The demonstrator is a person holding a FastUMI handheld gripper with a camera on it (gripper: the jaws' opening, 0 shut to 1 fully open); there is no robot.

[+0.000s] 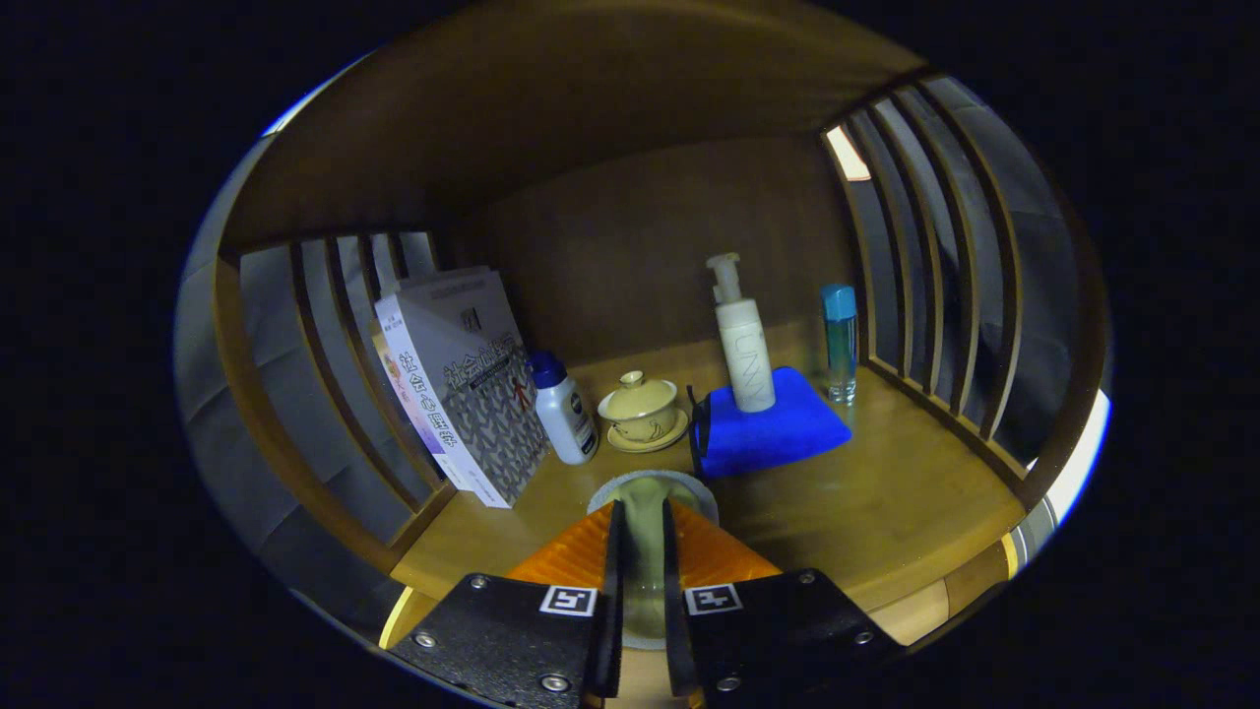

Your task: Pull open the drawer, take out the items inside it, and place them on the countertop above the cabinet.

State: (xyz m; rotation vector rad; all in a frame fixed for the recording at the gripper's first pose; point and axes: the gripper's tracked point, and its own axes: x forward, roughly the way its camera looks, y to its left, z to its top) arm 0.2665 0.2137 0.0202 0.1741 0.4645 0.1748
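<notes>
pale green, perhaps a bowl point(645, 512), sits pinched between the nearly closed tool point(642, 522) fingers.

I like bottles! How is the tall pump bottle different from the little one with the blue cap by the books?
The pump bottle is taller, has a pump top and stands on the blue cloth. The blue-capped white bottle is shorter, has a screw cap and stands on the wood beside the books. Both are white and upright.

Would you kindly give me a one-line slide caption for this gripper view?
Claw shut on a pale cup over the countertop, just short of the lidded teacup and blue cloth.
</notes>
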